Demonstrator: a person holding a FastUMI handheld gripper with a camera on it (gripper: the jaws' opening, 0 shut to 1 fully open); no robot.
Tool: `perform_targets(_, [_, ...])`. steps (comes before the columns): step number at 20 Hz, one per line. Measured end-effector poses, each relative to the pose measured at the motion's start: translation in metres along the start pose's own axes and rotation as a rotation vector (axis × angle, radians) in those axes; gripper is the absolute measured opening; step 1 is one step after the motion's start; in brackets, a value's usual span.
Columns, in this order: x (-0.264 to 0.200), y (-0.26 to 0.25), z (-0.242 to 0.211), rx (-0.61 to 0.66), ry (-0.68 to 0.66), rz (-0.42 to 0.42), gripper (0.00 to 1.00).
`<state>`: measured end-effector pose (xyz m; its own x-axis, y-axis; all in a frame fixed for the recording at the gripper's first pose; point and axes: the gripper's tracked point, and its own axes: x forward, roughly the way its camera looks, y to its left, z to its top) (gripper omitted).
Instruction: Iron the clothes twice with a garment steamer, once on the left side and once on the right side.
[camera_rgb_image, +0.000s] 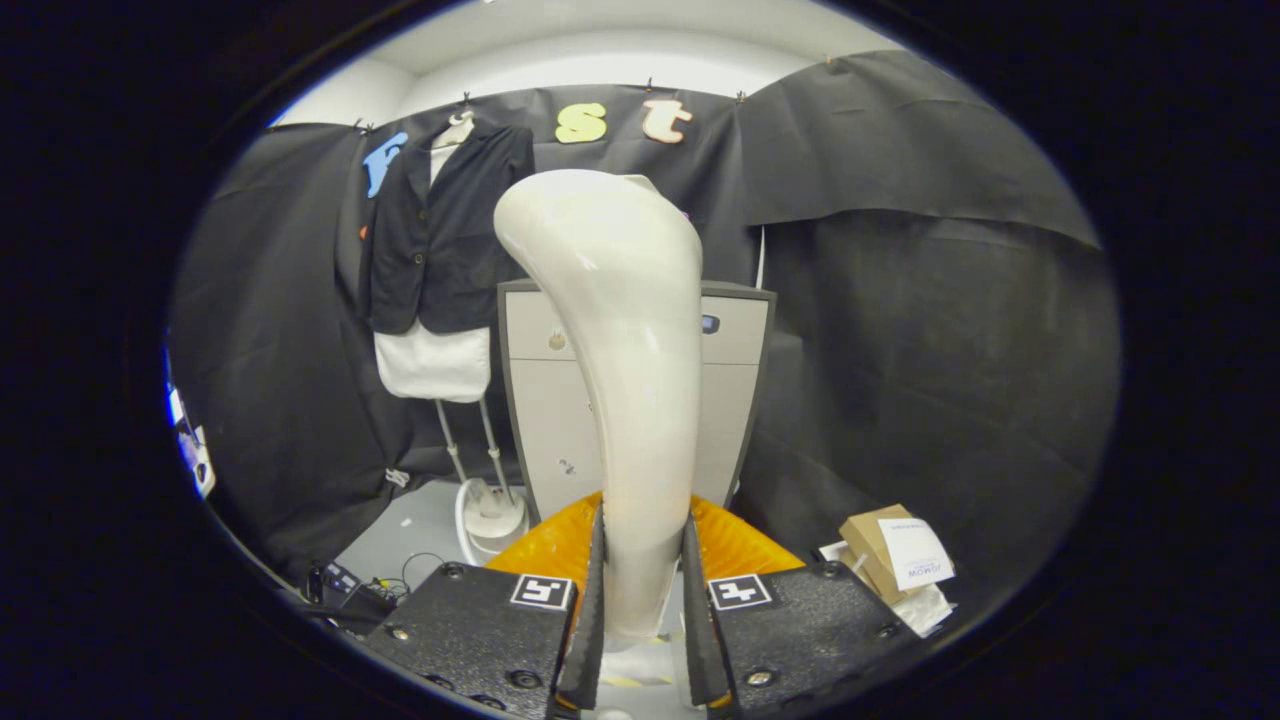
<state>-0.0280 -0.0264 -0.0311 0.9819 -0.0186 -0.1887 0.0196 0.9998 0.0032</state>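
Observation:
My gripper is shut on the handle of a cream-white garment steamer, both fingers pressed against its sides. The steamer rises upright from between the fingers, and its curved head is turned away from me. Beyond it and to the left hangs a black jacket over a white garment on a hanger stand. The steamer head is well apart from the clothes.
A grey cabinet stands right behind the steamer. An orange object lies just ahead of the fingers. A cardboard box with a white label sits on the floor to the right. Cables and a small device lie at the left.

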Motion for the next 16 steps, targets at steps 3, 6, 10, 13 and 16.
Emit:
perform_targets(3, [-0.0029, -0.0042, 0.0017, -0.003, -0.005, -0.003, 0.36])
perform_targets(6, [-0.0043, -0.0031, 0.0016, -0.009, -0.009, -0.003, 0.36])
perform_targets(10, [-0.0047, -0.0040, -0.0007, -0.012, -0.001, 0.003, 0.36])
perform_targets(13, [-0.0050, -0.0026, -0.0041, -0.015, 0.002, 0.009, 0.36])
perform_targets(16, [-0.0053, -0.0029, -0.0051, -0.012, -0.001, 0.006, 0.36])
